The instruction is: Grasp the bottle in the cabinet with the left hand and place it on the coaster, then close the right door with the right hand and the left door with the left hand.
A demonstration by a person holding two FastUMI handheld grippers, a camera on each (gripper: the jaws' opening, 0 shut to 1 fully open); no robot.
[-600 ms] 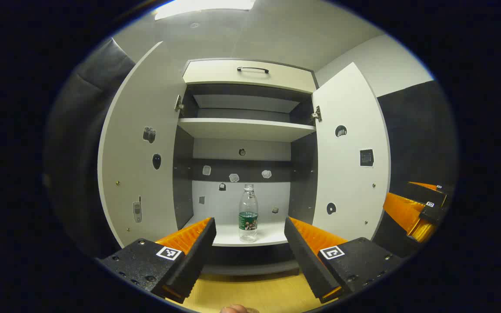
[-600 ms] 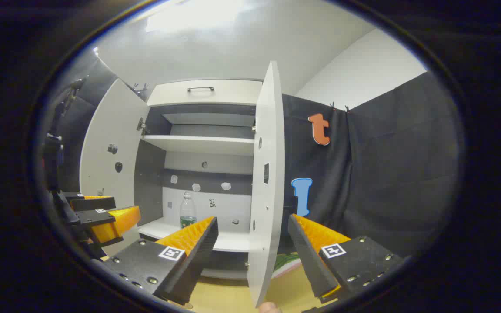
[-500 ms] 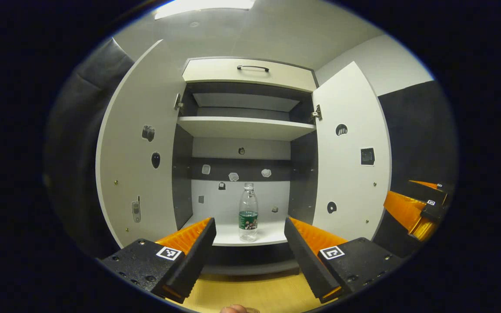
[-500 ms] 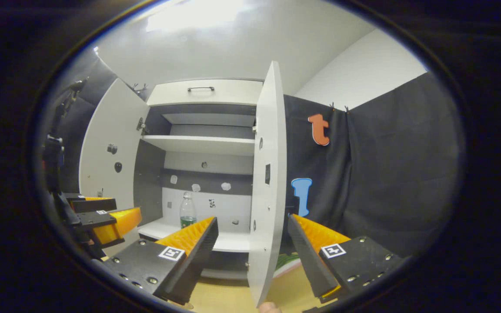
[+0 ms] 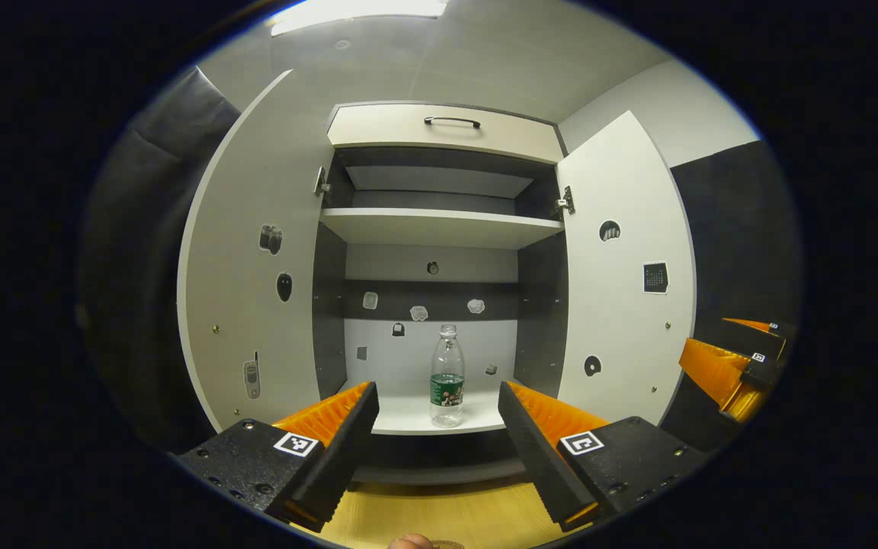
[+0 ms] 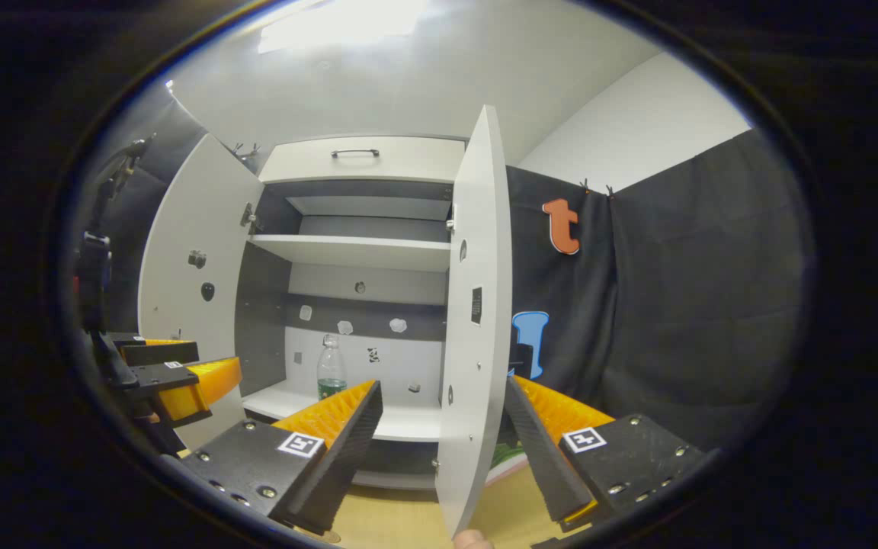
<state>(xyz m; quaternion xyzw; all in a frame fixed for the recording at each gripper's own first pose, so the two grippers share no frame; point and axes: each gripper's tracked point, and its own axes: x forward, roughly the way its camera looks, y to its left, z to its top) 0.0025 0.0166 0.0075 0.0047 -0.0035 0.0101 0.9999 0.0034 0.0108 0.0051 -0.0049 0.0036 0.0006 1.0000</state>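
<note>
Standing open in the left gripper view, the cabinet (image 5: 439, 229) has both its left door (image 5: 256, 267) and right door (image 5: 626, 282) swung wide, and its lower shelf (image 5: 416, 415) carries a single bottle (image 5: 447, 377) while the upper shelf (image 5: 439, 226) is bare. The bottle is clear plastic with a dark green label band around its lower half and a pale cap; it stands upright, long axis vertical, cap up, near the shelf's front edge. The left gripper (image 5: 435, 396) hangs short of the shelf above the wooden worktop (image 5: 439, 515), jaws wide and empty, the bottle framed between them but well apart. The right gripper (image 5: 736, 366) shows at the far right, beyond the right door. In the right gripper view, the same bottle (image 6: 331, 370) stands upright on the lower shelf (image 6: 408, 423), partly behind one finger. The right gripper (image 6: 443, 400) has its jaws wide, straddling the edge of the right door (image 6: 477, 320) without touching it. The left gripper (image 6: 172, 374) shows at the left edge.
</note>
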